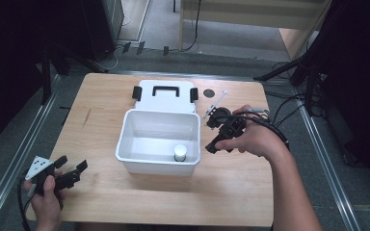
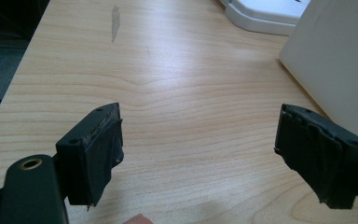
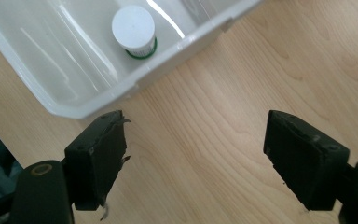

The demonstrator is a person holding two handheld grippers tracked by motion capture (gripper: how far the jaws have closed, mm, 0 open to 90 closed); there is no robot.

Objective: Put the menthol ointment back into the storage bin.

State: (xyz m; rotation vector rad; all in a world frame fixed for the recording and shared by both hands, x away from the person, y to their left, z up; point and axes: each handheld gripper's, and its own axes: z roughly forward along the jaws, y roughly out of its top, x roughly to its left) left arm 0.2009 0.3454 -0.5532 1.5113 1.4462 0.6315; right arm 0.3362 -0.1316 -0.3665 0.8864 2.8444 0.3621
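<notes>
A white plastic bin (image 1: 139, 153) stands open at the middle of the wooden table (image 1: 125, 202). Inside it, near the front right corner, stands a small white-capped jar (image 1: 180, 153) with a green band. My right gripper (image 1: 212, 134) is open just right of the bin, nothing between its jaws. The right gripper view (image 3: 196, 122) shows bare wood under the jaws, with the bin's rim (image 3: 98, 98) and the jar (image 3: 134, 30) beyond. My left gripper (image 1: 72, 163) is open and empty at the front left corner. In the left gripper view (image 2: 200, 119) it is low over the wood.
The bin's white lid (image 1: 164, 95), with black handle and latches, lies flat behind the bin. A thin white stick (image 1: 215, 103) and a dark round hole (image 1: 208, 93) sit at the back right. The bin's wall (image 2: 335, 60) rises right of my left jaws.
</notes>
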